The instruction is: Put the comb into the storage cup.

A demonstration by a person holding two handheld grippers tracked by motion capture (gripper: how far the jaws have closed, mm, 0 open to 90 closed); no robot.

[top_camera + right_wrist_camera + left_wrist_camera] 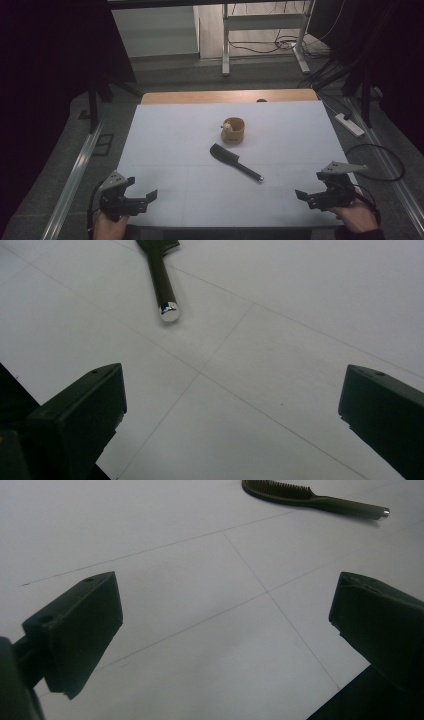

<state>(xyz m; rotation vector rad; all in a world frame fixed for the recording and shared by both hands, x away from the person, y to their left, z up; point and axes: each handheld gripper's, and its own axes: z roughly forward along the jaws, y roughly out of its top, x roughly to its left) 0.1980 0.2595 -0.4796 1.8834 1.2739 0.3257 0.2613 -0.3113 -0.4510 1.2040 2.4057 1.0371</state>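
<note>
A black hairbrush lies flat near the middle of the white table, its silver-tipped handle pointing toward the front right. Just behind it stands a small tan wooden cup with a pale item at its rim. My left gripper rests at the front left corner, open, nothing between its jaws; the left gripper view has the hairbrush far off at the top. My right gripper sits at the front right, open and empty, and the hairbrush's handle end lies ahead of it.
A wooden strip runs along the table's far edge. Beyond it stand metal desk legs and floor cables. A white power strip lies on the floor at the right, and a black cable loops near the right gripper.
</note>
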